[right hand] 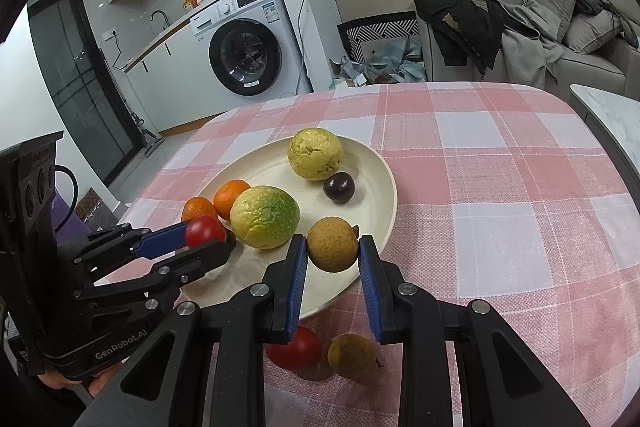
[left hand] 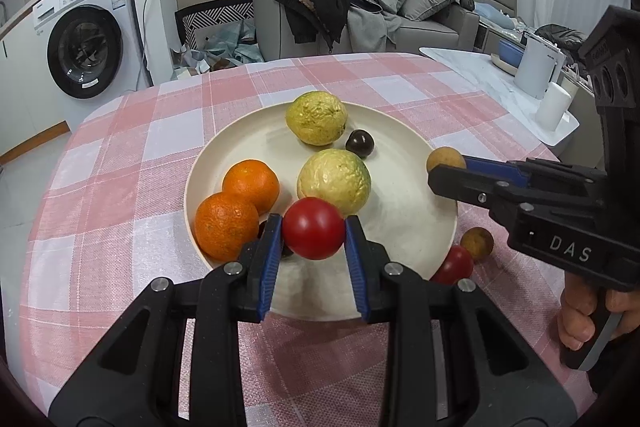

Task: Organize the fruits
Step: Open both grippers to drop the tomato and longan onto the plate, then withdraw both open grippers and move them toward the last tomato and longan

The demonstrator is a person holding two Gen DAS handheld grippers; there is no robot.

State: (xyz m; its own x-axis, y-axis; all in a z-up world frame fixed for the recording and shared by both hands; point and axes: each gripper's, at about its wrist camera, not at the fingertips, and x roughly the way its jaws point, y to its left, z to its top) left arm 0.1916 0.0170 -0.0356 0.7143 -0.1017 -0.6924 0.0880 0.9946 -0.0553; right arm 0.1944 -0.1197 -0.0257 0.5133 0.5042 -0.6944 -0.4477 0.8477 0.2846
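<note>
A cream plate (left hand: 408, 223) (right hand: 372, 203) on the pink checked tablecloth holds two oranges (left hand: 226, 227) (right hand: 230, 197), two yellow-green guavas (left hand: 334, 179) (right hand: 316, 153) and a dark passion fruit (left hand: 359, 143) (right hand: 339, 187). My left gripper (left hand: 313, 235) (right hand: 206, 241) is shut on a red tomato (left hand: 313, 233) (right hand: 205, 231) above the plate's near side. My right gripper (right hand: 333, 247) (left hand: 444, 167) is shut on a brown longan (right hand: 333, 243) (left hand: 443, 158) over the plate's right rim. A second tomato (left hand: 454, 265) (right hand: 298, 349) and a second longan (left hand: 477, 242) (right hand: 352, 357) lie on the cloth beside the plate.
A white side table (left hand: 480, 79) with a kettle (left hand: 538, 65) and a cup (left hand: 556, 107) stands at the right. A grey sofa (left hand: 420, 23) with clothes is behind the table. A washing machine (left hand: 84, 27) (right hand: 248, 39) stands at the back left.
</note>
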